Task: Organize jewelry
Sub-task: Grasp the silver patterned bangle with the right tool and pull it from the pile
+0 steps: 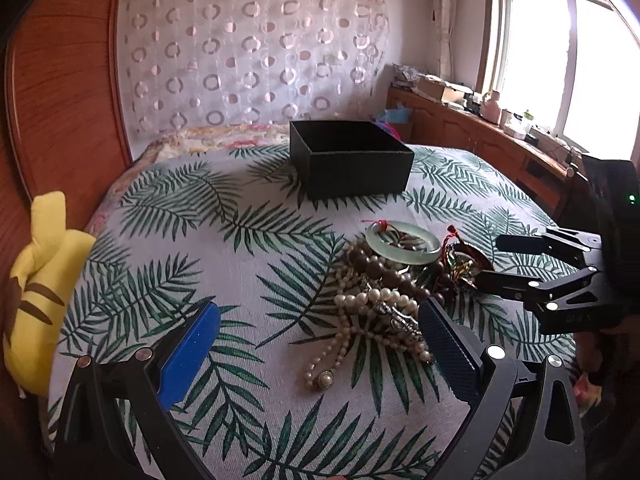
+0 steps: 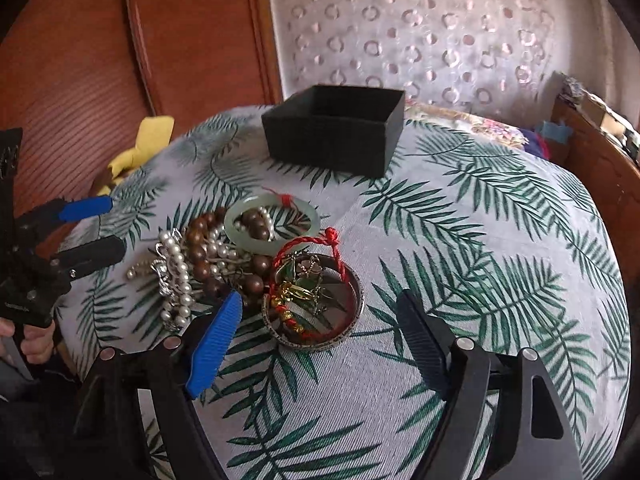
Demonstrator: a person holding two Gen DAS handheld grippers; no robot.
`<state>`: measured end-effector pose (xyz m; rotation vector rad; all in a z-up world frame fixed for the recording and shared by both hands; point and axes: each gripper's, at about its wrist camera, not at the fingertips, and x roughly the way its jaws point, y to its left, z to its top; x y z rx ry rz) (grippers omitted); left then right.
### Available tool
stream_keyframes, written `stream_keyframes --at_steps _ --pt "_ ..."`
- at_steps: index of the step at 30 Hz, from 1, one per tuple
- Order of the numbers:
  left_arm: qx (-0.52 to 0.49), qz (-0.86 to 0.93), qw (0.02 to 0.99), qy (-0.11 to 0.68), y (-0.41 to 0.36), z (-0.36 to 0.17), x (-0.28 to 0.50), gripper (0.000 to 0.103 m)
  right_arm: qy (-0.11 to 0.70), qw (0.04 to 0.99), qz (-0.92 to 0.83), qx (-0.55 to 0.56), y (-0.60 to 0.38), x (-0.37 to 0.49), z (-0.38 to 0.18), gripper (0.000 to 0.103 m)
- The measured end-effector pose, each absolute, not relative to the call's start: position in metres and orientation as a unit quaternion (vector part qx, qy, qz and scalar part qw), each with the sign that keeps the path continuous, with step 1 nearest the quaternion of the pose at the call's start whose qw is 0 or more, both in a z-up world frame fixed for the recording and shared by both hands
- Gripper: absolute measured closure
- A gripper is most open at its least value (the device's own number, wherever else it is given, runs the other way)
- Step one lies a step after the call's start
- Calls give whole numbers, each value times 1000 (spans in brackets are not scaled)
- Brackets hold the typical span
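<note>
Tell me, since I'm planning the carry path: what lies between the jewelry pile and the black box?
Only bare leaf-print cloth separates the jewelry pile from the black box; both wrist views show it.

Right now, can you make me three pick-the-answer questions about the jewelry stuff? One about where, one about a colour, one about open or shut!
1. Where is the box? A) beyond the jewelry pile B) on the pile C) under the cloth
2. What colour is the bangle? A) blue B) pale green C) black
3. The right claw is: A) shut on pearls B) shut on the bangle C) open

Answers: 1 A, the box stands apart behind the heap. 2 B, the ring on top is pale green. 3 C, its fingers stand wide, holding nothing.
</note>
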<state>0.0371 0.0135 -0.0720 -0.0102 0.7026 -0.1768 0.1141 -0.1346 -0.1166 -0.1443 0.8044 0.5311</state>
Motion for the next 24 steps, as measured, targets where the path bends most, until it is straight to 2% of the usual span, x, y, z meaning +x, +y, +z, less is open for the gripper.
stream_keyframes --at_steps 3,7,9,24 --pt "-8 -91 932 351 15 -75 40 8 406 872 260 -79 -132 123 -124 30" --pt "-7 -94 930 355 14 -77 41 8 414 865 266 -99 -128 126 -127 35" --pt "-7 -95 929 357 13 -77 42 8 412 864 269 -108 -127 124 -127 43" --pt "2 -104 927 359 1 -76 45 8 344 901 245 -101 -148 117 -102 44"
